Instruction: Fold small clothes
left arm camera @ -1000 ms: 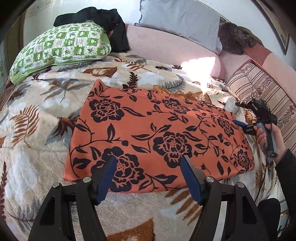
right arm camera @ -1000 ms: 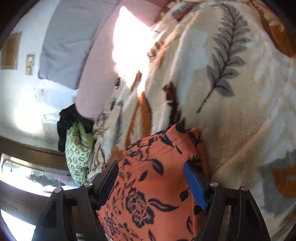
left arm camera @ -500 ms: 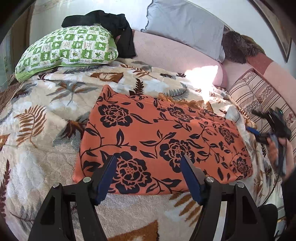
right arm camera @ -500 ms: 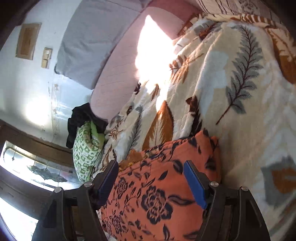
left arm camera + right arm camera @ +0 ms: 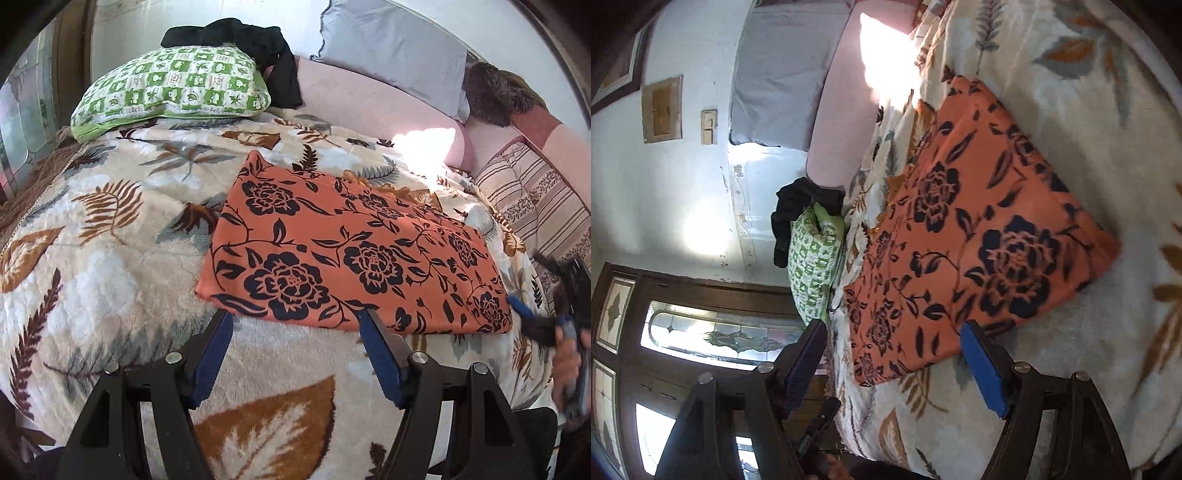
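An orange cloth with dark flowers (image 5: 351, 251) lies folded flat as a rectangle on the leaf-patterned blanket (image 5: 110, 240). My left gripper (image 5: 295, 321) hovers at its near edge, open, with nothing between the blue pads. In the right wrist view the same cloth (image 5: 960, 236) stretches away from my right gripper (image 5: 892, 332), which is open and clear of the fabric near one corner. That right gripper (image 5: 546, 317) also shows blurred at the right edge of the left wrist view, held in a hand.
A green checked pillow (image 5: 173, 81) with a black garment (image 5: 258, 40) on it lies at the head of the bed. A grey pillow (image 5: 391, 48), a pink bolster (image 5: 369, 107) and a striped cushion (image 5: 535, 199) line the back and right. A stained-glass door (image 5: 713, 332) stands beyond the bed.
Both grippers have drawn back from the cloth. The left tips, earlier over its near edge, now sit just short of it. The right one has backed away from the corner.
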`<state>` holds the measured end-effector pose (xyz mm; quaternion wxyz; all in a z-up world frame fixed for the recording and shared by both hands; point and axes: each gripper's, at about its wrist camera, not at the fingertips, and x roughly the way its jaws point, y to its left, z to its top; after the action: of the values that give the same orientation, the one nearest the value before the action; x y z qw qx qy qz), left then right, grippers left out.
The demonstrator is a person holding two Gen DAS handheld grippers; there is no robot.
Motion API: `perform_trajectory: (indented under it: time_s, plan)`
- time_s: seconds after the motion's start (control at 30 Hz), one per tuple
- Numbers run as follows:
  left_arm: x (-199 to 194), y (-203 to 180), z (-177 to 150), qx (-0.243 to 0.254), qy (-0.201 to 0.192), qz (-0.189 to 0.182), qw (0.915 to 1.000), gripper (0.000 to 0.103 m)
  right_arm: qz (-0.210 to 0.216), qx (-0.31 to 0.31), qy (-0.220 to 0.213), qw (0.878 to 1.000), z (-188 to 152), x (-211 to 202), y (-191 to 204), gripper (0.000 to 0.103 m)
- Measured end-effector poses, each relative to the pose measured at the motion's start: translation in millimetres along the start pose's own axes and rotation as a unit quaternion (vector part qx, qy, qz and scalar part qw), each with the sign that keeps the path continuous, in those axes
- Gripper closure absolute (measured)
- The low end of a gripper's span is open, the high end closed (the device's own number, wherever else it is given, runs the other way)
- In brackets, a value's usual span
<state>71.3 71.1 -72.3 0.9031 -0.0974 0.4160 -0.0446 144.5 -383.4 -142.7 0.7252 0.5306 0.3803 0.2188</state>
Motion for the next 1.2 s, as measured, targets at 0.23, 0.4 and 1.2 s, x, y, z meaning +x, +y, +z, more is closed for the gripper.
perform_trajectory:
  time_s: [0.23, 0.4, 1.2]
  plan:
    - [-14.9, 8.4, -8.2, 0.009, -0.011, 0.008, 0.9999, 0.031, -0.034, -0.016, -0.001, 0.999, 90.7, 76.7, 30.1, 0.025]
    - [3.3, 11.8, 0.9, 0.007, -0.008, 0.004, 0.9999, 0.03, -0.047, -0.005, 0.021, 0.999, 125.2, 111.4, 16.1, 0.025]
    - [30.1, -43.6, 37.4, 0.014, 0.01, -0.008, 0.9998, 0.03, -0.054, 0.072, -0.044, 0.995, -26.0, -22.5, -57.4, 0.024]
